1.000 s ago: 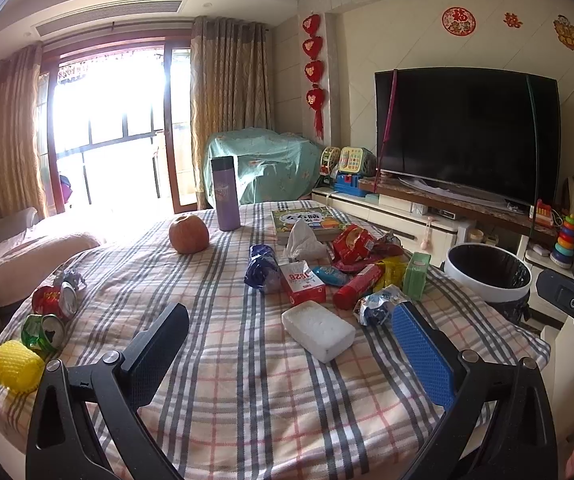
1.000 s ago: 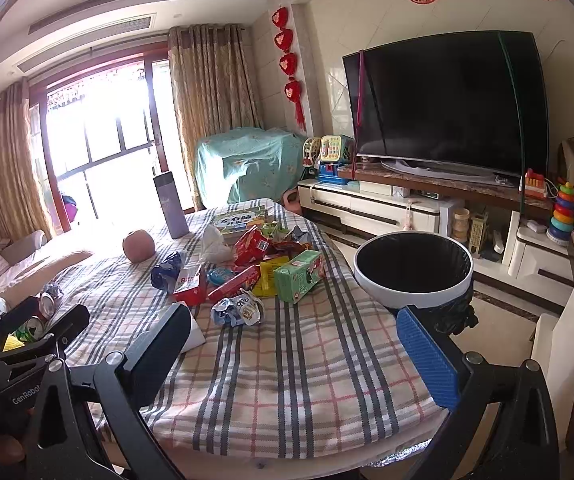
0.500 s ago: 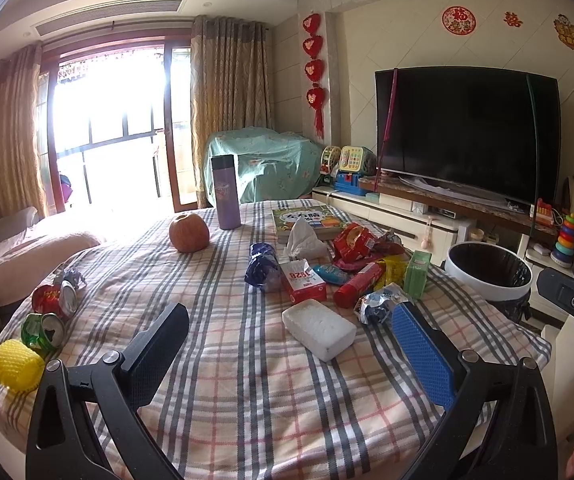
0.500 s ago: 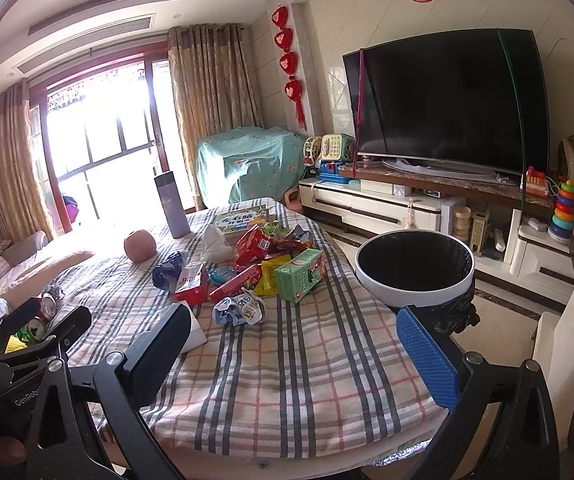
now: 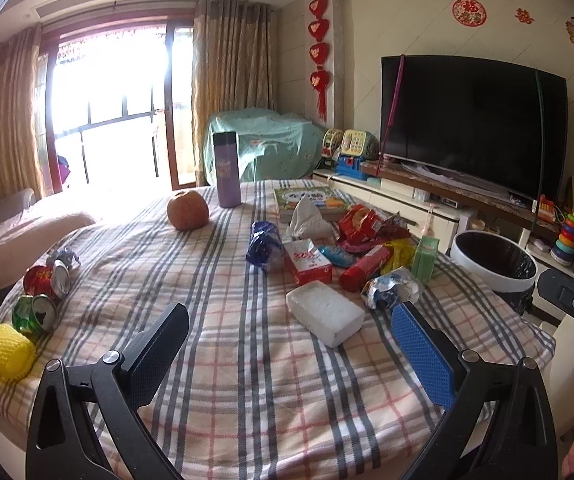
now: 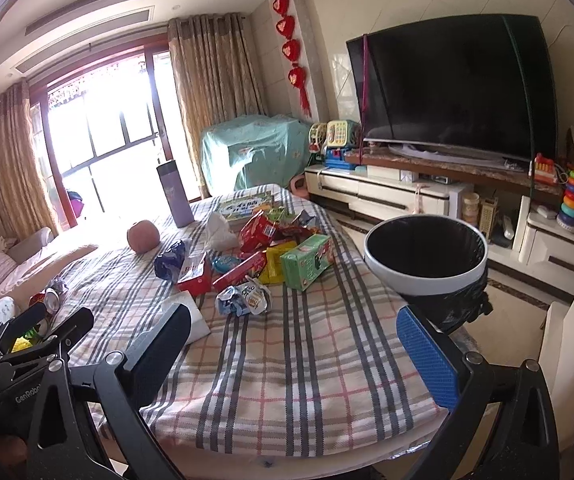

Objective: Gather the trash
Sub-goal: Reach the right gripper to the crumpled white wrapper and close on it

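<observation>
Tabletop (image 5: 247, 380) spread under both tongs, plaid cloth bare just ahead. Bin (image 6: 427, 276) at the edge, ahead-right of right tongs (image 6: 295, 352), probably parked there for short drops. Trash heap (image 6: 263, 256) of wrappers and boxes ahead-left of right tongs, ahead-right of left tongs (image 5: 287, 356). White block (image 5: 325, 312) nearest, just beyond left tongs. Crushed cans (image 5: 43, 296) far left. Both tongs spread wide, holding nothing, apparently poised for a first pick.

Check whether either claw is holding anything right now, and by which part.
Nothing is held. The left claw and right claw are both open and empty above the table.
</observation>
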`<action>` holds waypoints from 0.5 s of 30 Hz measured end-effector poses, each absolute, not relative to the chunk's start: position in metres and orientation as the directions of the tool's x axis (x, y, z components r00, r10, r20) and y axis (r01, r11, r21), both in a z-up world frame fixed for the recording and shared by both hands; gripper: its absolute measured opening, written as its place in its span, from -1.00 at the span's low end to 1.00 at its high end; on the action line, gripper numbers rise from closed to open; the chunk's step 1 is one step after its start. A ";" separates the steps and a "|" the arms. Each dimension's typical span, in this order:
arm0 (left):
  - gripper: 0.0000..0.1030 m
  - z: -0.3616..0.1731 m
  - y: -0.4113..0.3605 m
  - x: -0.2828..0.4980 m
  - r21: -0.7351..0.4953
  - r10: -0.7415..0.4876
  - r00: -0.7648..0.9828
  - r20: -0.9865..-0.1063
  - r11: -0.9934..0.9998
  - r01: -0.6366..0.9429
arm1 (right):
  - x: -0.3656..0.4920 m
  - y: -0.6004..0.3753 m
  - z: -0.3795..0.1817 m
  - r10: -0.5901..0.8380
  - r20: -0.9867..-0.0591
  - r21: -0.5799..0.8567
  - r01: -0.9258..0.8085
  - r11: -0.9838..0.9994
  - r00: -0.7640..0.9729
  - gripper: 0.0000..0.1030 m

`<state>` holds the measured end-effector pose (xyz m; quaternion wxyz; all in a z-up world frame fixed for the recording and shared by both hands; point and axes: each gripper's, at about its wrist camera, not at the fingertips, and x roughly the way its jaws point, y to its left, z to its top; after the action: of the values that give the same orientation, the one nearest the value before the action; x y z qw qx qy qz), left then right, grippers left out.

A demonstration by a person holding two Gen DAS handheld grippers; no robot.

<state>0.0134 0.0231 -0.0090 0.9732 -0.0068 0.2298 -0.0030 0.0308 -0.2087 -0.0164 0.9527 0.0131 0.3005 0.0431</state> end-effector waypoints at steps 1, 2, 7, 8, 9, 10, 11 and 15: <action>0.99 -0.010 0.024 0.016 -0.017 -0.010 0.890 -0.456 1.000 0.002 | 0.033 -0.209 -0.018 0.096 -0.577 0.057 -0.078 0.995 0.811 0.99; 0.99 -0.012 0.026 0.019 -0.019 -0.010 0.885 -0.466 1.000 0.001 | 0.035 -0.210 -0.019 0.100 -0.581 0.061 -0.079 0.995 0.808 0.99; 0.99 -0.020 0.025 0.037 -0.023 -0.024 0.856 -0.517 1.000 0.014 | 0.050 -0.212 -0.031 0.137 -0.615 0.096 -0.099 0.990 0.777 0.99; 0.99 -0.022 0.025 0.041 -0.023 -0.029 0.848 -0.529 1.000 0.020 | 0.053 -0.215 -0.032 0.147 -0.621 0.106 -0.103 0.989 0.770 0.99; 0.99 -0.024 0.024 0.047 -0.024 -0.037 0.836 -0.547 0.999 0.028 | 0.056 -0.217 -0.034 0.154 -0.628 0.113 -0.106 0.988 0.763 0.99; 0.99 -0.026 0.024 0.053 -0.026 -0.041 0.827 -0.561 0.999 0.033 | 0.060 -0.218 -0.037 0.160 -0.635 0.119 -0.109 0.987 0.756 0.99; 0.98 -0.028 0.024 0.059 -0.029 -0.048 0.813 -0.580 0.999 0.038 | 0.065 -0.220 -0.040 0.173 -0.643 0.131 -0.115 0.985 0.746 0.99; 0.96 -0.036 0.025 0.081 -0.037 -0.065 0.773 -0.631 0.998 0.053 | 0.084 -0.225 -0.052 0.219 -0.666 0.176 -0.136 0.975 0.713 0.97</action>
<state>0.0814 0.0247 -0.0360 0.9415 -0.0087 0.3355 -0.0314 0.0835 -0.2254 -0.0522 0.9237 0.0569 0.3665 0.0961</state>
